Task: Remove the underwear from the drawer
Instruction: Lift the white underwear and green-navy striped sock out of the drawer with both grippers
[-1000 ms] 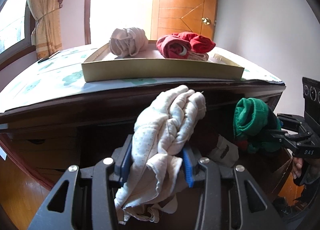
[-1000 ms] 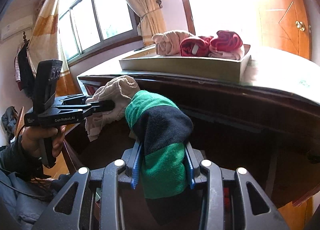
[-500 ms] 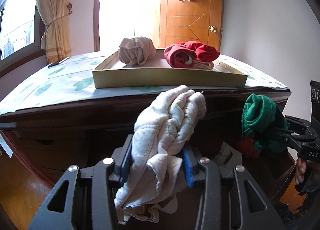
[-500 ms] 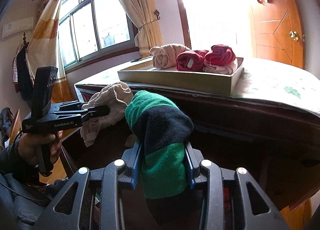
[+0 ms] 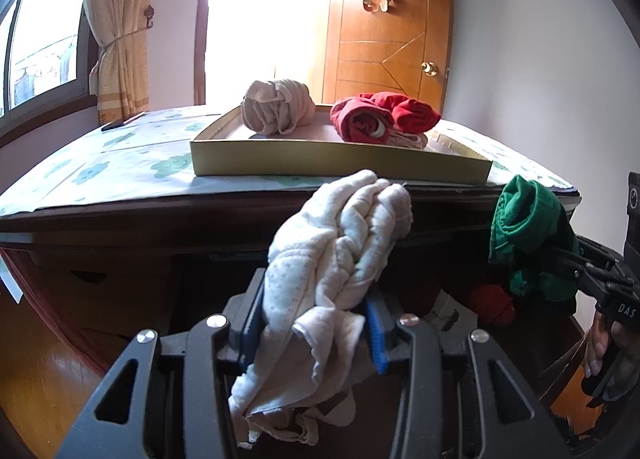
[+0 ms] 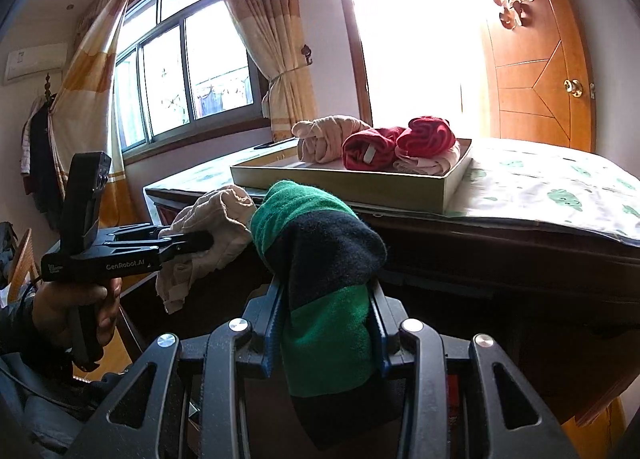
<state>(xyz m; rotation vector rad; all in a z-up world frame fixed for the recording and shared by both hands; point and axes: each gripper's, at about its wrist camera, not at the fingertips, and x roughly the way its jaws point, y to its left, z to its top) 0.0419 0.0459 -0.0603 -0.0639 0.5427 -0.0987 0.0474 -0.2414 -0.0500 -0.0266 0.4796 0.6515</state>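
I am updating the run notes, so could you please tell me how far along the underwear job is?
Done: a beige roll and red rolls already lie in the gold tray on the dresser top.

In hand: the left gripper is shut on a cream pair, the right gripper on a green-and-black pair, both in front of the dresser.

Left: at least one red item shows in the drawer below.

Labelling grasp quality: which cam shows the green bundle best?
Right wrist: the green bundle fills the centre, clamped between the right gripper pads, its green and dark bands clear. Left wrist shows it only small at the right edge, side-on, partly hidden by that gripper.
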